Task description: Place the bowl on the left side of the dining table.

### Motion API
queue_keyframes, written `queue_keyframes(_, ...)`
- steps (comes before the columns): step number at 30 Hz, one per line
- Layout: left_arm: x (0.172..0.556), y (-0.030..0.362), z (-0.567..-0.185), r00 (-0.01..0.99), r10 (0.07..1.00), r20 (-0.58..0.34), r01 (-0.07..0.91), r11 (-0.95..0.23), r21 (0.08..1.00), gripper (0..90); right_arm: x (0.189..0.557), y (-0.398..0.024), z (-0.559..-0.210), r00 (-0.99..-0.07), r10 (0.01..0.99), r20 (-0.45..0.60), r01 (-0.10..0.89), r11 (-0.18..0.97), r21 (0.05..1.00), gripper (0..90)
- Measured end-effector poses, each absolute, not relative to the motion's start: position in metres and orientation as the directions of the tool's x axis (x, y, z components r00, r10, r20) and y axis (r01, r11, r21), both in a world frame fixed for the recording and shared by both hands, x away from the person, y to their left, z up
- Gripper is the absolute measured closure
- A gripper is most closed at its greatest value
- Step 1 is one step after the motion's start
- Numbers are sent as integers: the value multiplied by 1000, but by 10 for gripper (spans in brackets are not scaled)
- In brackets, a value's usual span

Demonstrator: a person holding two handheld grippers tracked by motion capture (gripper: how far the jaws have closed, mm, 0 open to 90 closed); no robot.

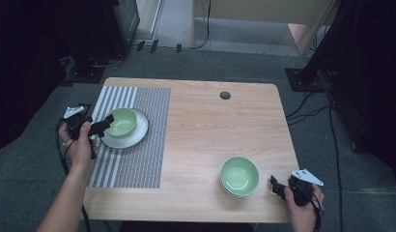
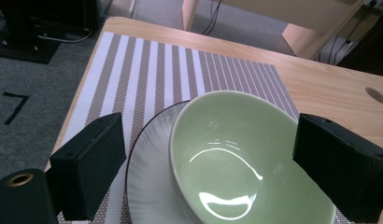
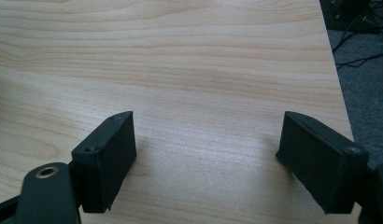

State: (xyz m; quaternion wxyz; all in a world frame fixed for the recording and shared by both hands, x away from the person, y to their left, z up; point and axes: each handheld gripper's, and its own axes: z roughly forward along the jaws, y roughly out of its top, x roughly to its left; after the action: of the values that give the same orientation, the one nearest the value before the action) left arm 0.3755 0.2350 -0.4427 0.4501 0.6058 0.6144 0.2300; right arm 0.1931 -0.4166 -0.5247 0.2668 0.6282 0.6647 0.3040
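A pale green bowl (image 1: 121, 121) sits in a white plate (image 1: 134, 137) on a striped placemat (image 1: 138, 159) at the table's left. My left gripper (image 1: 103, 124) is at the bowl's left rim, open. In the left gripper view its jaws stand wide either side of the bowl (image 2: 236, 154) and plate (image 2: 147, 177), touching neither. A second green bowl (image 1: 239, 175), seemingly stacked on another, rests near the front right. My right gripper (image 1: 276, 186) hovers just right of it, open. In the right gripper view my right gripper (image 3: 203, 135) has bare wood between its jaws.
The wooden table (image 1: 205, 130) has a dark round cable hole (image 1: 225, 95) near its far edge. Grey carpet, cables and dark equipment stands surround the table. The right gripper is close to the table's front right corner and right edge (image 3: 336, 84).
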Motion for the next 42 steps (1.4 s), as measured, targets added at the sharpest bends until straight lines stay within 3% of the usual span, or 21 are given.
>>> queue_keyframes(42,307,239,-468,196,950,-244,456,132,880,87,193,-417,-525,-68,997,27,673,26,739,189)
